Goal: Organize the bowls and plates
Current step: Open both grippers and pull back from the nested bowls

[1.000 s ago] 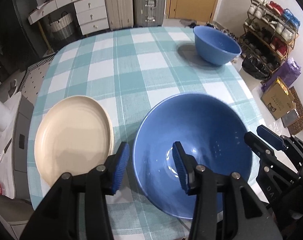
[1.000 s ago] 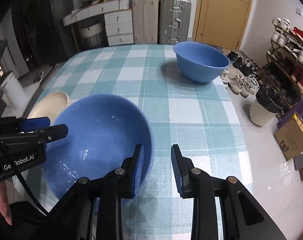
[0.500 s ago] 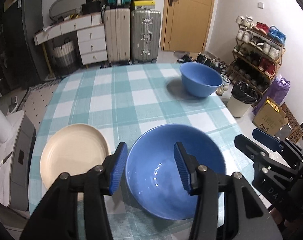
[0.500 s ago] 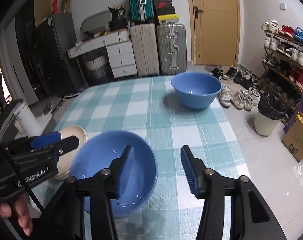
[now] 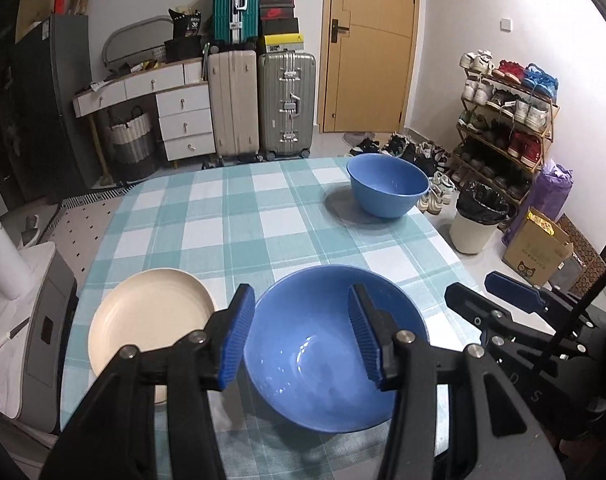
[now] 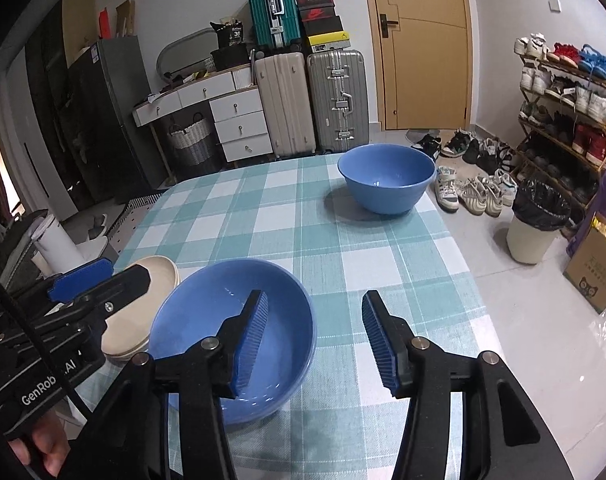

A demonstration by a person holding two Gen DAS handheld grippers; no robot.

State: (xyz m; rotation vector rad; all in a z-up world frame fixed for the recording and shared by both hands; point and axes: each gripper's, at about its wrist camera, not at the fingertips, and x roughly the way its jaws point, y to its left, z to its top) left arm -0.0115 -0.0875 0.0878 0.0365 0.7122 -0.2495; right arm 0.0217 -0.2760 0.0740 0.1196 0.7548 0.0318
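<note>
Counter [image 5: 239,216] is covered in teal-and-white check. Near bowl [image 5: 327,360] and far bowl [image 5: 387,190] are coloured plain blue. Plate [image 5: 151,316] is coloured cream. Left gripper [image 5: 299,336] and right gripper [image 6: 315,340] are built black, with blue ribbed pads.

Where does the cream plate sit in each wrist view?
Left wrist: cream plate lower left, left of the near blue bowl.
Right wrist: cream plate left of centre, partly behind the left tool.
Shared landmark: far blue bowl.
</note>
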